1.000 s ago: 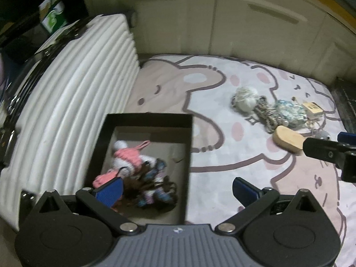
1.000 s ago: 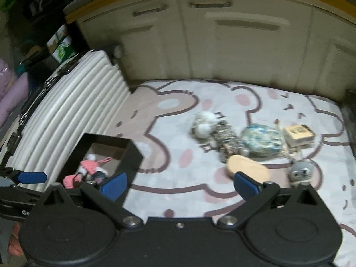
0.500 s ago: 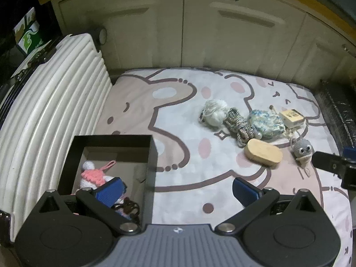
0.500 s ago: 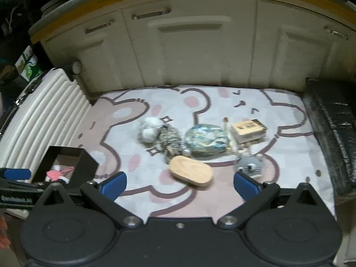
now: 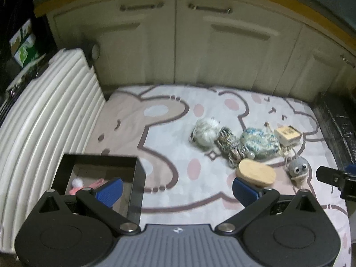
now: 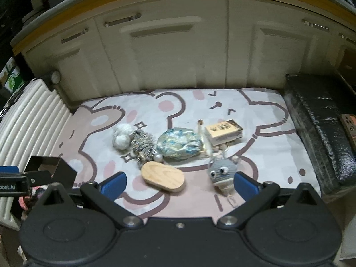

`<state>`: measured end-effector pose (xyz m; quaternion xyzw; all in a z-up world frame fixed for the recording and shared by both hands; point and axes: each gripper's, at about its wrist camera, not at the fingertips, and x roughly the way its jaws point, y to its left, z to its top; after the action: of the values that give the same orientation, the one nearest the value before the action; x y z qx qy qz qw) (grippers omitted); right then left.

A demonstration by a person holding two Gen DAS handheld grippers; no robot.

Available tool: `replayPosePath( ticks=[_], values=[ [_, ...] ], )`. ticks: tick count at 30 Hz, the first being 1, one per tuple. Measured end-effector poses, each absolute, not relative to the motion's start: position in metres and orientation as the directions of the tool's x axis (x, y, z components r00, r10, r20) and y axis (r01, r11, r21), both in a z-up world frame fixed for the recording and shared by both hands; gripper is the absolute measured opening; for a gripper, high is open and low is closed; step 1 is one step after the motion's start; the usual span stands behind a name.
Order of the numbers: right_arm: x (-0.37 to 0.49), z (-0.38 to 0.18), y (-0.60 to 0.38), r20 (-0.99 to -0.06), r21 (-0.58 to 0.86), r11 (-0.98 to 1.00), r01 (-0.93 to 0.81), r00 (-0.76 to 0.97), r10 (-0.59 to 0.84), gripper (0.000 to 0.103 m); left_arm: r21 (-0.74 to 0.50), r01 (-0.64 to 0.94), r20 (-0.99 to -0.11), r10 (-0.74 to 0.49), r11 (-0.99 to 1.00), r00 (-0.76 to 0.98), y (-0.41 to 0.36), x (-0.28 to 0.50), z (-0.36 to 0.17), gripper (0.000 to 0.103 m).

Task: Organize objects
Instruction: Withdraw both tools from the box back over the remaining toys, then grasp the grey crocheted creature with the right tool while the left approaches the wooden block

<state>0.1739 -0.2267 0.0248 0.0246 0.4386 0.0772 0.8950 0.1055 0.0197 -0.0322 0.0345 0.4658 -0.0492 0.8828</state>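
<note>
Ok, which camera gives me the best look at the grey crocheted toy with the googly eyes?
Right wrist. There the grey crocheted toy is large, sharp and near centre, both eyes visible. The left wrist view shows the toy smaller and blurrier, out toward the right edge.

left gripper point(image 5: 176, 185) jaws wide apart, right gripper point(image 6: 179, 183) likewise (both empty)

Dim, softly blurred, fisheye-warped edges
</note>
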Motion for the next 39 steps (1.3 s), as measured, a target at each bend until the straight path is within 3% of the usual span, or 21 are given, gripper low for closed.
replayPosePath(
  ticks=[8, 23, 39],
  values=[
    [0.188, 0.011, -0.252, -0.769, 0.092, 0.996, -0.017, 0.634, 0.082, 0.103, 0.081, 0.226, -0.802, -0.071, 0.971, 0.593, -0.011, 0.115, -0.048, 0.103],
    [0.229, -0.030, -0.295, -0.825, 0.111, 0.978, 0.178, 0.564, -0.009, 0.103, 0.061, 0.462, -0.835, -0.209, 0.885, 0.510, -0.071, 0.137, -0.098, 0.103],
    [0.252, -0.062, -0.293, -0.852, 0.128, 0.985, 0.119, 0.522, 0.048, 0.097, 0.056, 0.547, -0.890, -0.207, 0.836, 0.407, -0.132, 0.157, -0.152, 0.103]
  ],
)
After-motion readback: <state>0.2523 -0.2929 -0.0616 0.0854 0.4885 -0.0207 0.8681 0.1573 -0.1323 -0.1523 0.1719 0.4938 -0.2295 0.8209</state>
